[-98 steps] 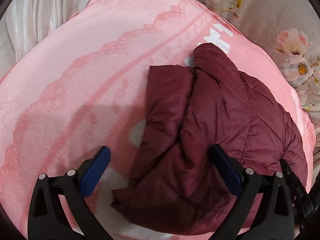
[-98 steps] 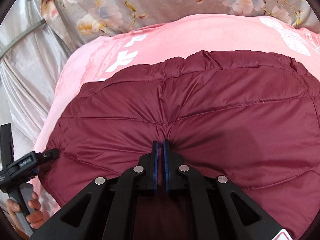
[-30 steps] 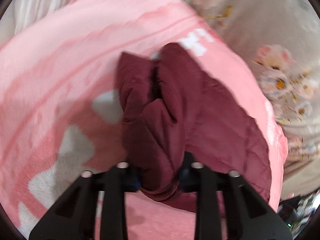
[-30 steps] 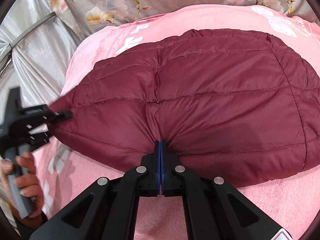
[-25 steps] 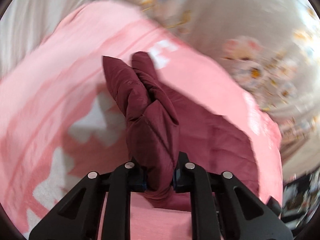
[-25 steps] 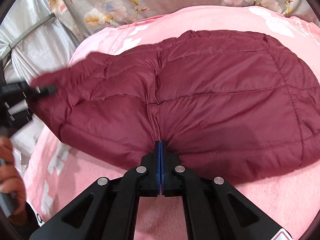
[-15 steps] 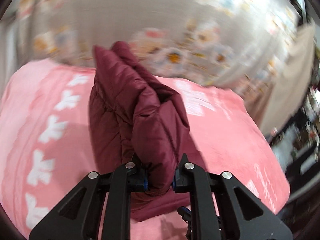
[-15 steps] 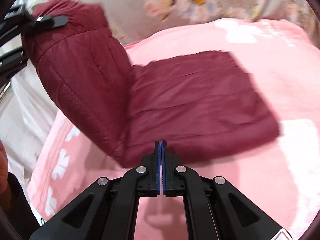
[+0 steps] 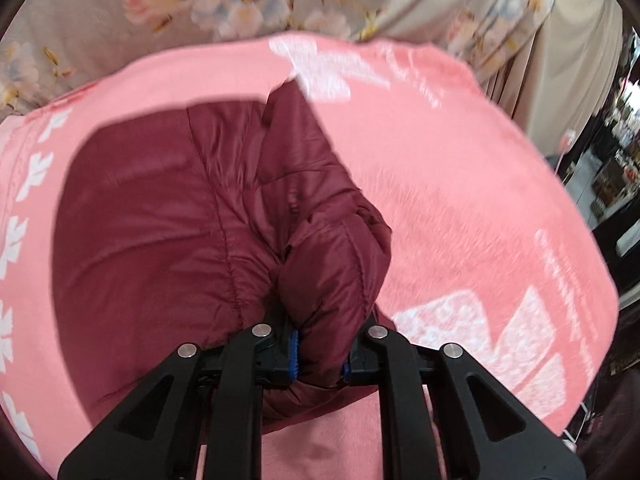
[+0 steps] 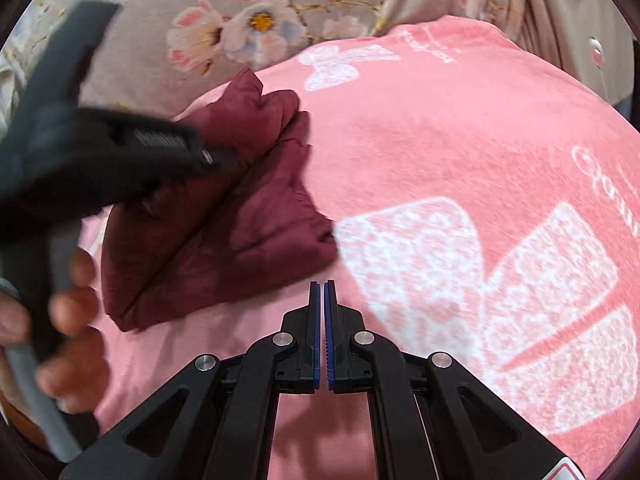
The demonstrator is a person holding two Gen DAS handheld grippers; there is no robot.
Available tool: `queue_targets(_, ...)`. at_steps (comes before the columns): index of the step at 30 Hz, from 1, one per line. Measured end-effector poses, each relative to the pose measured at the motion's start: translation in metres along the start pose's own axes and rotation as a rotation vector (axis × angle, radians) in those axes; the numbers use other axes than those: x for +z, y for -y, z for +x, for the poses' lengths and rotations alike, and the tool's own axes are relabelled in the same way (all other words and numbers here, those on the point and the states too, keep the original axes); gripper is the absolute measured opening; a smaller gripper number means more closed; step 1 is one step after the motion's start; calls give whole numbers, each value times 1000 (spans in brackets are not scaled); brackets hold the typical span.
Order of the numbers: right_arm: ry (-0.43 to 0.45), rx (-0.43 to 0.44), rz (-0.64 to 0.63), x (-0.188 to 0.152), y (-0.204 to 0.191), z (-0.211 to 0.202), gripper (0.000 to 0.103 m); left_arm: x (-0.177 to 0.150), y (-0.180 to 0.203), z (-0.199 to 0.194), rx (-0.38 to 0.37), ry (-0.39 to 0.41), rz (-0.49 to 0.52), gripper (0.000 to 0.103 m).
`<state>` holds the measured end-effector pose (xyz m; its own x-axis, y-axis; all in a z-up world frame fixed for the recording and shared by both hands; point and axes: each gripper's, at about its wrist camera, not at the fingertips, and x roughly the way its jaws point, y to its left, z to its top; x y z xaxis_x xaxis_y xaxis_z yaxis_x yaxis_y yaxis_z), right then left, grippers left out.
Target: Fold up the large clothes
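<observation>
— What can't you make out from where you stand?

— Quite a bit. In your left wrist view the picture is smeared, so the white prints on the pink blanket (image 9: 460, 184) blur at the edges. The tips of your left hand-held gripper (image 9: 320, 354) are buried in the maroon puffer jacket (image 9: 180, 216); only slivers of the blue pads show on either side of the fabric. In the right wrist view your left hand (image 10: 60, 320) and the tool's grey handle sit large and blurred at the left edge, and they cover the jacket's near-left part. The room at the far right of the left view is too dark and small to read.

— And the grippers themselves?

— Your left hand-held gripper is clamped on a thick bunched fold of the jacket, jaws narrowly apart with padding squeezed between them; they have just been closing a little. Your right hand-held gripper (image 10: 322, 308) has its jaws almost together, a thin slit between the blue pads, and nothing in them. It hovers over bare blanket, just beside the jacket's near edge.

— How does the jacket look?

— It is quilted, shiny and dark red. It lies on the pink blanket, which covers the bed, toward the left side, with a flowered grey cloth (image 10: 224, 32) behind it. One layer is doubled over another, and the pinched corner rises off the rest, puffy and creased.
</observation>
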<state>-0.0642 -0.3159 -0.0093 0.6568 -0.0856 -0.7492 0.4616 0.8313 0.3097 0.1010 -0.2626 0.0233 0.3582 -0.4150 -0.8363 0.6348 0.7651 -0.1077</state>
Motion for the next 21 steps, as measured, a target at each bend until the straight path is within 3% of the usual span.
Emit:
queue_targets(2, 0, -1, 6, 2, 4, -1, 3, -4, 6, 7, 14, -3, 21, 16)
queue_targets(6, 48, 18, 5, 17, 4, -15, 8, -5, 2, -17, -86, 13, 10, 46)
queue_targets(7, 63, 24, 4, 23, 2, -20, 8, -2, -2, -30, -112, 30, -4, 56)
queue_targets(10, 120, 82, 6, 57, -4, -35, 12, 10, -21, -68, -115, 133, -33, 67)
queue_targets(12, 149, 122, 2, 82, -12, -39, 27, 25, -46, -94, -65, 204, -77, 69)
queue_targets(14, 159, 157, -10, 114, -27, -36, 54, 42, -72, -106, 36, 241, -117, 70)
queue_targets(16, 142, 166, -36, 145, -44, -24, 58, 58, -103, -106, 153, 250, -170, 70)
queue_targets(21, 23, 192, -24, 209, -76, 32, 64, 88, -156, -84, 267, 185, -252, 70)
